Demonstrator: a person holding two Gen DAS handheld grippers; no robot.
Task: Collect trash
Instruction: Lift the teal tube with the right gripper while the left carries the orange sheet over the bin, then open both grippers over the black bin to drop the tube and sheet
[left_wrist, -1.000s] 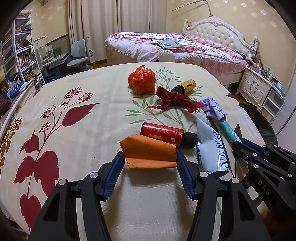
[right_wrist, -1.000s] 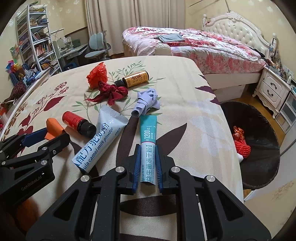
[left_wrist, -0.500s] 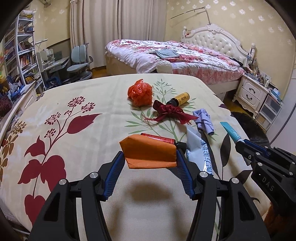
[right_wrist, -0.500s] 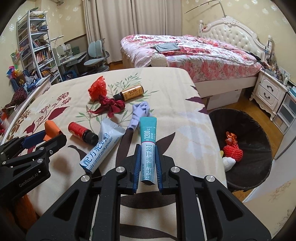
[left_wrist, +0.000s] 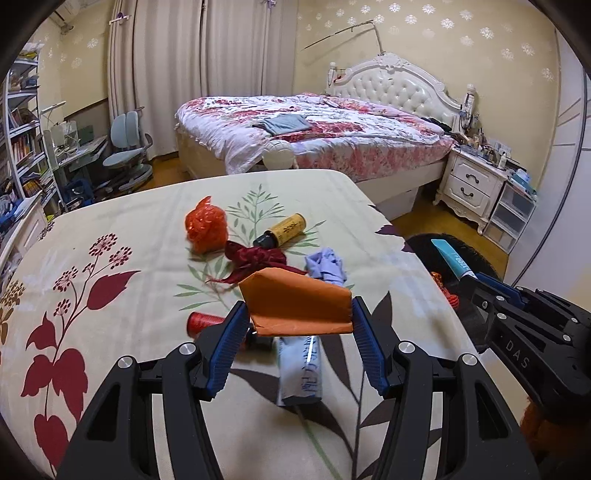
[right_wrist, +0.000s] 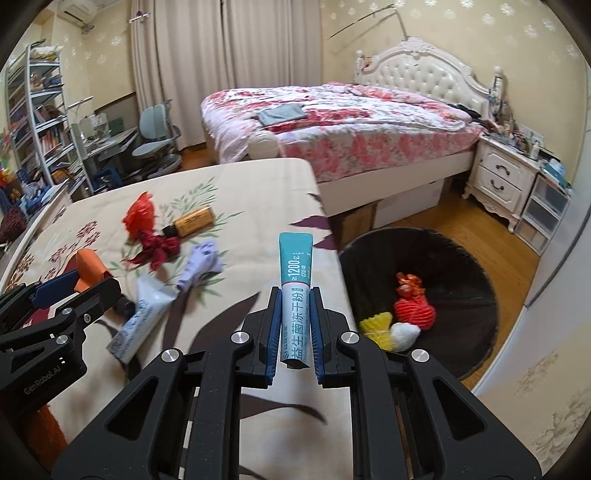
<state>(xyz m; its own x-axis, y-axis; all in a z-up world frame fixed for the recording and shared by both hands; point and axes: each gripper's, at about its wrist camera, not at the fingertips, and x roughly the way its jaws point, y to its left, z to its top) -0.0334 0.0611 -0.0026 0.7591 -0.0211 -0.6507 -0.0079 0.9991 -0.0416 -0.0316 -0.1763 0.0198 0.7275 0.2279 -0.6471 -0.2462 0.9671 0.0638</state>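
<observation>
My left gripper (left_wrist: 297, 325) is shut on an orange paper packet (left_wrist: 297, 302) and holds it above the flowered tablecloth (left_wrist: 110, 229). My right gripper (right_wrist: 295, 314) is shut on a teal-and-white tube (right_wrist: 295, 280), lifted near the table's right edge. In the left wrist view the tube (left_wrist: 448, 258) shows at the right. A black round bin (right_wrist: 424, 258) stands on the floor right of the table, holding red, yellow and white trash. On the table lie an orange plastic wad (left_wrist: 205, 227), a yellow bottle (left_wrist: 284, 230), a dark red ribbon (left_wrist: 255, 258), a purple wad (left_wrist: 327, 266), a red bottle (left_wrist: 205, 321) and a white-blue sachet (left_wrist: 299, 365).
A bed (left_wrist: 314, 133) with a floral cover stands behind the table. A white nightstand (left_wrist: 476, 184) and drawers are at the far right. A desk, chair (left_wrist: 127, 147) and bookshelves (left_wrist: 22, 140) are at the left. A white wall or door is close on the right (right_wrist: 535, 369).
Both grippers have risen off the table with their items and swung to the right. The bin now shows larger in the right wrist view.
</observation>
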